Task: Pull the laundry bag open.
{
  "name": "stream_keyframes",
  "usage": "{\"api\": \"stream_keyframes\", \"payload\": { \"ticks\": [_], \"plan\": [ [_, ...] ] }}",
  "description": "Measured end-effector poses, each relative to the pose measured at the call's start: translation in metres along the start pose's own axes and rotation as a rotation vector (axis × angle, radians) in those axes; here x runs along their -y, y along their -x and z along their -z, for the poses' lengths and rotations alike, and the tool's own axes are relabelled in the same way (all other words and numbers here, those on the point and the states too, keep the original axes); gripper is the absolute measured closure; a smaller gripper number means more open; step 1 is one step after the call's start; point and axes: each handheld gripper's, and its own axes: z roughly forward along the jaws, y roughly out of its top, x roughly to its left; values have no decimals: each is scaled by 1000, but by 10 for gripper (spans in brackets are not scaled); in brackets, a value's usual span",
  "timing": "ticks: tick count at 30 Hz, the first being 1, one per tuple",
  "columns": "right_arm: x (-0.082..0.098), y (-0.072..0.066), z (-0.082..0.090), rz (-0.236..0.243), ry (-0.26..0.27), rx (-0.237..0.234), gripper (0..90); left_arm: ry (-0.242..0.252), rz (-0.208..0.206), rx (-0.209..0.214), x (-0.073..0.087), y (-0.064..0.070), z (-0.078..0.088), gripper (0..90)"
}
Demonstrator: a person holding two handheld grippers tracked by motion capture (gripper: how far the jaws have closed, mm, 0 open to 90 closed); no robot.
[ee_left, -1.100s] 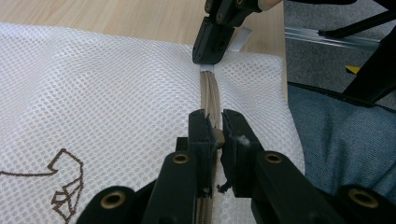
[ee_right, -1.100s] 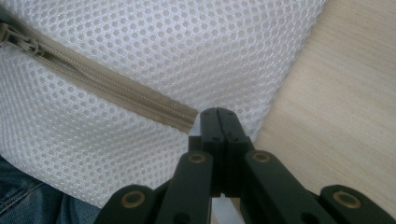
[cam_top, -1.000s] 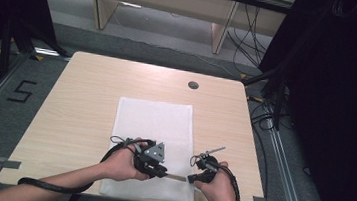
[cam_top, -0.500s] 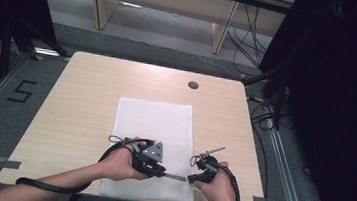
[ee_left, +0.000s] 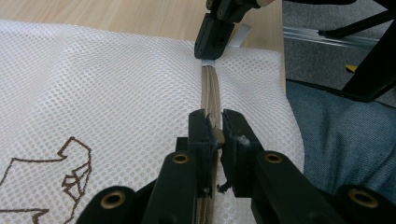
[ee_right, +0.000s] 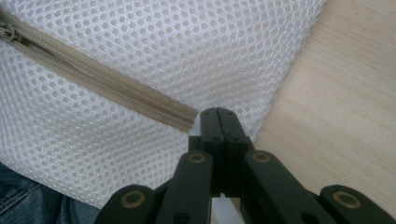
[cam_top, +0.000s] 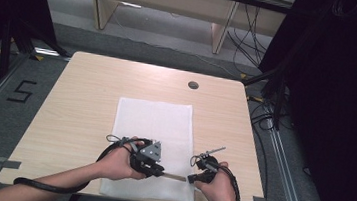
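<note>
From my remote seat, the zipper pull is hard to make out: in the left gripper view it is a small tan lump mostly hidden between the jaws of the left hand-held gripper (ee_left: 214,133), which are nearly closed and pinch it. The printed brown outline on the mesh bag (cam_top: 154,123) is cut off at that view's lower left. The right hand-held gripper (ee_right: 218,122) has its jaws fully together on a thin white tab at the zipper's end; I see only a sliver of that tab (ee_right: 221,210) between the arms. The bag lies flat on the bench (cam_top: 81,95), its near edge at the bench's front edge, and the zipper (ee_right: 102,84) runs along that edge between the two hand-held grippers. My view of the zipper from above is blocked by both hands. The bag is white open mesh with round holes; the zipper is tan with fine teeth; the bench is pale wood grain with a round grommet (cam_top: 193,85).
</note>
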Motion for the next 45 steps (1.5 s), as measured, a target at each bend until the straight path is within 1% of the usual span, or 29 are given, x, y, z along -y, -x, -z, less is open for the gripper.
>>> {"api": "stream_keyframes", "payload": {
  "ticks": [2, 3, 4, 5, 6, 7, 8, 9, 10, 11, 12, 13, 14, 20, 21, 22, 27, 29, 30, 31, 32, 35, 37, 39, 41, 42, 43, 44, 45],
  "plan": [
    [0, 0, 0, -2, 1, -1, 900, 2, 10, 1, 0, 0, 0, 822],
    [0, -1, 0, -12, -2, -4, 900, 1, -1, 1, 0, 0, 0, 822],
    [0, 1, 0, 13, 11, -5, 900, -1, 13, 6, 0, 1, 0, 822],
    [0, -1, 0, -15, -2, -5, 900, 3, 15, 1, 1, 1, 0, 822],
    [0, 0, 0, -4, 2, -1, 900, 0, 14, 2, 1, 1, 0, 822],
    [0, 0, 0, -2, 1, -1, 900, 0, 14, 3, 1, 1, 0, 822],
    [0, -1, 0, -13, -1, -4, 900, 0, 15, 4, 1, 1, 0, 822],
    [0, 0, 0, -3, 3, -2, 900, -5, 10, 1, 1, 1, 1, 822],
    [0, -2, 0, -32, -7, -11, 900, -1, 9, 3, 1, 0, 2, 822],
    [0, 0, 0, -3, 2, -1, 900, -1, 11, 7, 1, 0, 2, 822],
    [0, -1, 0, -17, -3, -6, 900, 1, 2, 3, 1, 0, 3, 822],
    [0, -2, 0, -30, -6, -12, 900, 0, 19, 2, 2, 1, 3, 822],
    [0, 0, 0, -1, 0, -3, 900, 0, 19, 3, 2, 1, 4, 822],
    [0, 0, 0, -2, 1, -4, 900, -4, 14, 6, 3, 1, 4, 822],
    [0, 1, 0, 12, 9, -7, 900, -6, 13, 6, 3, 1, 4, 822],
    [0, 0, 0, -4, -1, -4, 900, -5, 14, 6, 3, 1, 4, 822],
    [0, 2, -1, 15, 11, -8, 900, -11, 9, 8, 4, 1, 4, 822],
    [0, 0, 0, -7, -2, -1, 900, -1, 15, 7, 5, 0, 7, 822],
    [0, 0, 0, -6, -2, -1, 900, -3, 16, 3, 6, -1, 9, 823],
    [0, 1, 0, 9, 6, -6, 900, 1, 18, 9, 7, -1, 11, 822],
    [0, 1, 0, -1, -2, -5, 900, 2, 25, 3, 8, -1, 12, 822],
    [0, 0, 0, -1, -2, -4, 900, -7, 24, 3, 10, -1, 13, 822],
    [0, 0, 0, -2, -1, -3, 900, 1, 27, 5, 10, -1, 13, 822],
    [0, 0, 0, -1, -1, -2, 900, -1, 19, 4, 10, -1, 13, 822],
    [0, 0, 0, -2, 2, -3, 900, -3, 22, 7, 11, 0, 13, 822],
    [0, 1, -1, 7, 8, -4, 900, -3, 22, 8, 11, -1, 14, 822],
    [0, 1, 0, 6, 9, -8, 900, 1, 26, 5, 12, -1, 15, 822],
    [0, 0, 0, -11, 2, -6, 900, 0, 23, 5, 12, -1, 16, 822],
    [0, 0, 0, -4, 3, -9, 900, 1, 21, 4, 13, -2, 17, 822]
  ]
}}
